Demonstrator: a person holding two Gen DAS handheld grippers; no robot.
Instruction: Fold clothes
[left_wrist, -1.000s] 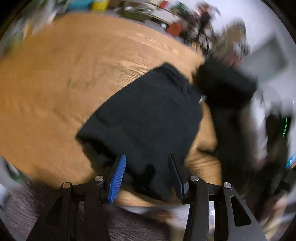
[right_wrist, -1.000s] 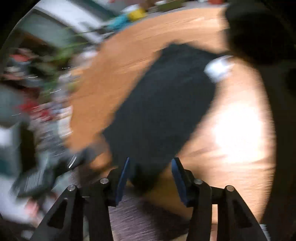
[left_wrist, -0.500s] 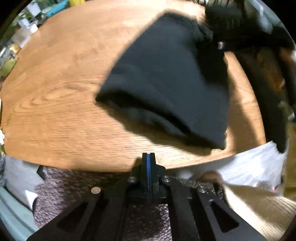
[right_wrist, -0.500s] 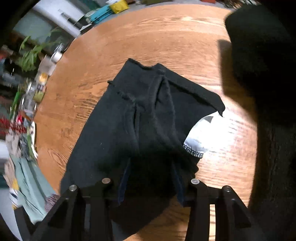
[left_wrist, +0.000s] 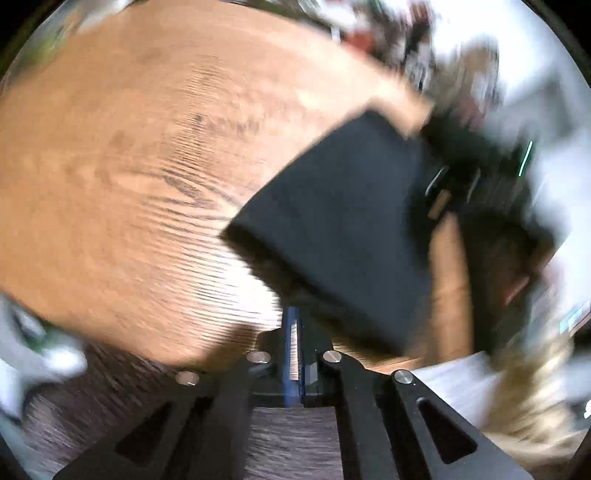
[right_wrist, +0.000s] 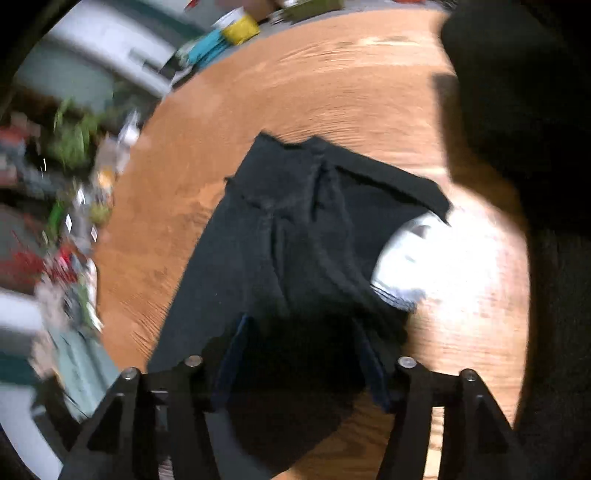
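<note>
A folded black garment (right_wrist: 295, 236) lies on the round wooden desk (left_wrist: 129, 166). Only the right wrist view shows its seams, a turned-up corner and a white inner patch (right_wrist: 406, 266). The left wrist view shows it as a smooth dark slab, blurred. The left gripper (left_wrist: 293, 343) hangs at the desk's near edge, jaws pressed together on nothing. The right gripper (right_wrist: 303, 354) sits low over the garment's near end, jaws spread.

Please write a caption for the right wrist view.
Open right gripper over a folded black garment on a round wooden table.
</note>
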